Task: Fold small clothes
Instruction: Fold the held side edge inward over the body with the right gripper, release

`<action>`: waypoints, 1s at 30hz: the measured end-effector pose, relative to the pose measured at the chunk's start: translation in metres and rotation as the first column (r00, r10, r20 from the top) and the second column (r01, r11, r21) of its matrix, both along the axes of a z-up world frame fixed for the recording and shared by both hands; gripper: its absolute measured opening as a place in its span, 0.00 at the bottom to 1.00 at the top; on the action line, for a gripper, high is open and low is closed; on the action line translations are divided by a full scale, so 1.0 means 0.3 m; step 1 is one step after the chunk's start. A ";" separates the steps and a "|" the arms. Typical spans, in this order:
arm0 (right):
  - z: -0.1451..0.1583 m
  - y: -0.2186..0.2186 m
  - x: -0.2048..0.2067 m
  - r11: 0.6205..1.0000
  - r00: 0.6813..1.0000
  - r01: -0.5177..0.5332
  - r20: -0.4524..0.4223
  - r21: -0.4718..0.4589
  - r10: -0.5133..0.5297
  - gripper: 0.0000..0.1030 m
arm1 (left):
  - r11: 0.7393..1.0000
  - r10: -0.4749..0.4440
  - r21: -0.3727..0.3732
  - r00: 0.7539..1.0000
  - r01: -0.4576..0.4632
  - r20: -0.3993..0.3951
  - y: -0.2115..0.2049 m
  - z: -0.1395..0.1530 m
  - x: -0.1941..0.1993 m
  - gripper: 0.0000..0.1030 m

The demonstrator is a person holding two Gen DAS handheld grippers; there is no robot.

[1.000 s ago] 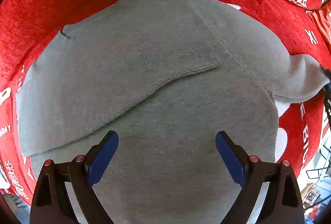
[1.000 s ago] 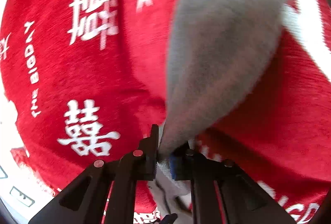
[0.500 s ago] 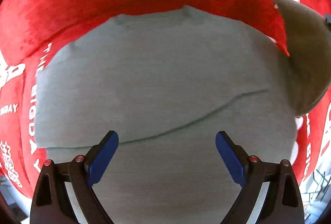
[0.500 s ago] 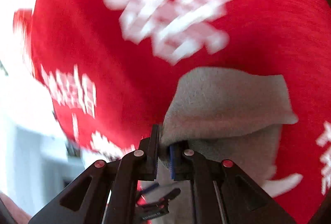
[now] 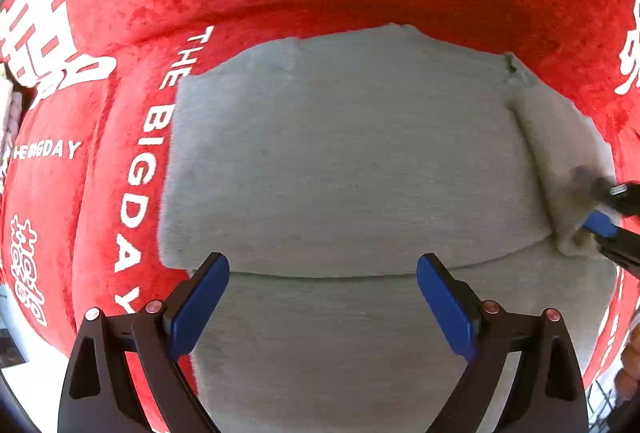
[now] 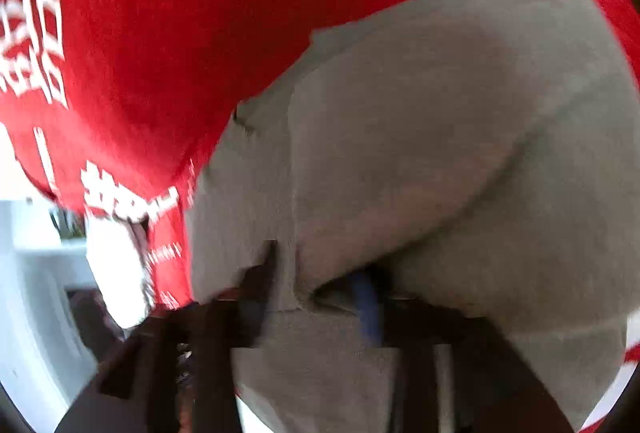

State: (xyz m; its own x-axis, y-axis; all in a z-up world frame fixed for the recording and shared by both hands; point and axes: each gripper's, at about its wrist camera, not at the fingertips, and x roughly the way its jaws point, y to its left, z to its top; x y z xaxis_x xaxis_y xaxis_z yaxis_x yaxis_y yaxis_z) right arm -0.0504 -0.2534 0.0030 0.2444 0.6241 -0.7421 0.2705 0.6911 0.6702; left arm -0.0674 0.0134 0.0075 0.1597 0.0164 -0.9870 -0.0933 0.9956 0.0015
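A grey knit sweater (image 5: 352, 169) lies folded on a red cloth with white lettering (image 5: 132, 169). My left gripper (image 5: 323, 297) hovers open and empty just above its near fold edge. In the left wrist view my right gripper (image 5: 600, 223) is at the far right, on the sweater's sleeve (image 5: 560, 161), which is laid over the body's right edge. In the blurred right wrist view the right gripper (image 6: 316, 285) has its fingers spread with grey sweater fabric (image 6: 440, 153) bunched between and over them.
The red cloth covers the whole surface around the sweater (image 6: 160, 33). A white floor or furniture shows past the cloth's edge at the left of the right wrist view (image 6: 40, 273).
My right gripper carried the sleeve across onto the sweater's right side and its fingers have spread apart. My left gripper stayed open and the view shifted over the folded body.
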 end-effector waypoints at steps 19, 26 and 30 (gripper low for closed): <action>0.150 0.491 0.058 0.901 0.896 -0.360 0.179 -0.244 0.406 0.08 | 0.994 0.102 -0.048 0.994 -0.100 0.035 0.241 0.011 -0.021 0.93; -0.026 0.618 -0.083 0.742 0.792 -0.573 -0.002 -0.349 0.611 0.24 | 0.979 0.158 -0.139 0.987 -0.151 0.038 0.360 0.006 -0.028 0.93; -0.006 0.523 -0.132 0.796 0.831 -0.529 0.013 -0.295 0.557 0.52 | 0.964 0.125 -0.241 0.991 -0.113 0.038 0.333 0.009 -0.018 0.93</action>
State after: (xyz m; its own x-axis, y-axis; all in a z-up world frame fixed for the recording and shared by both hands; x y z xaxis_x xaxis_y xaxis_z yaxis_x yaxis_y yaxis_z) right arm -0.0900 -0.0965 0.0013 0.0020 0.4560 -0.8900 -0.2575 0.8602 0.4402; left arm -0.0727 0.1133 0.0102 0.2220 -0.1956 -0.9552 -0.2046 0.9485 -0.2417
